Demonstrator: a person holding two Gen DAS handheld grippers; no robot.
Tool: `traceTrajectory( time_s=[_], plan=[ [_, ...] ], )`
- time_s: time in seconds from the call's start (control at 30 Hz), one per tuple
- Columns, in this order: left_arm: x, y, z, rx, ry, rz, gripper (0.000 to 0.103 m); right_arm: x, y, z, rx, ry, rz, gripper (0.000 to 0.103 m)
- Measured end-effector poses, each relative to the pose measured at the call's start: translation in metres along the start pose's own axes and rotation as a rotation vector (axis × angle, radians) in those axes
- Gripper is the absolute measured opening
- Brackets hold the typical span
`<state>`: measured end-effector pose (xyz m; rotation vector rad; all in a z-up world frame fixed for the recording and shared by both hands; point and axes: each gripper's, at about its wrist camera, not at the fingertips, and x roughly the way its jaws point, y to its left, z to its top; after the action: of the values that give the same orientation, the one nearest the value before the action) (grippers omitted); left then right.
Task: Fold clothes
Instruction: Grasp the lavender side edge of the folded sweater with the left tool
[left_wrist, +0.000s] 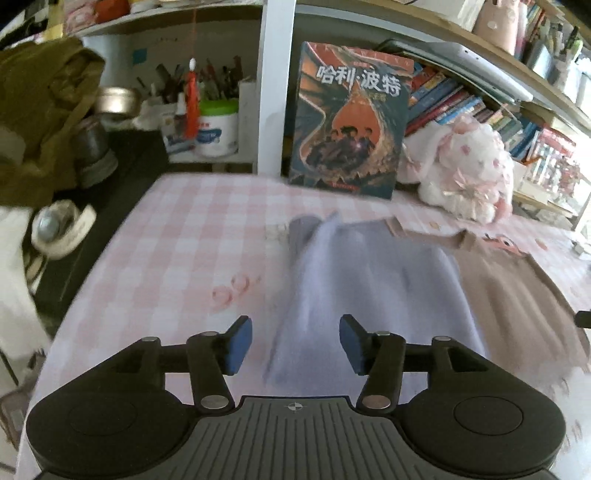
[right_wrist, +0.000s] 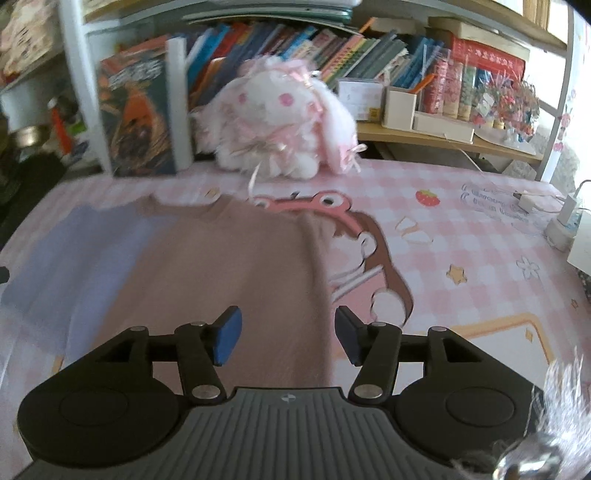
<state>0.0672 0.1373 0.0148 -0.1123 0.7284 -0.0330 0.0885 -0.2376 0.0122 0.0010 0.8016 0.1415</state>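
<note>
A lavender cloth (left_wrist: 373, 291) lies flat on the pink checked tablecloth (left_wrist: 177, 251), folded partly over a dusty-pink garment (left_wrist: 517, 295). My left gripper (left_wrist: 295, 341) hovers above the lavender cloth's near edge, open, with nothing between its blue pads. In the right wrist view the dusty-pink garment (right_wrist: 229, 266) fills the middle, with the lavender cloth (right_wrist: 66, 258) at its left. My right gripper (right_wrist: 288, 338) stands open over the pink garment's right edge, pads clear of the fabric.
A book (left_wrist: 351, 122) stands upright at the table's back edge beside a white-and-pink plush toy (left_wrist: 465, 166). Shelves of books (right_wrist: 332, 48) run behind. A charger and cables (right_wrist: 561, 214) lie at the far right. An olive bag (left_wrist: 40, 122) hangs on the left.
</note>
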Motion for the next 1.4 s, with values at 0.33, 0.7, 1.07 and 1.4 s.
traceTrajectory(
  time_s=[0.33,0.7,1.07,1.4],
  plan=[
    [-0.015,0.002,-0.039,-0.032,0.062,-0.080,0.055,-0.021,0.043,-0.048,-0.029,0.060,0.003,0.064],
    [0.016,0.020,-0.045,-0.411,0.138,-0.159,0.061,-0.032,0.068,-0.074,-0.031,0.108,0.010,0.064],
    [0.048,0.045,-0.035,-0.903,0.098,-0.162,0.061,-0.039,0.078,-0.079,-0.004,0.104,-0.004,0.064],
    [0.059,0.045,-0.035,-1.028,0.088,-0.100,0.023,-0.052,0.075,-0.078,0.018,0.094,-0.048,0.064]
  ],
)
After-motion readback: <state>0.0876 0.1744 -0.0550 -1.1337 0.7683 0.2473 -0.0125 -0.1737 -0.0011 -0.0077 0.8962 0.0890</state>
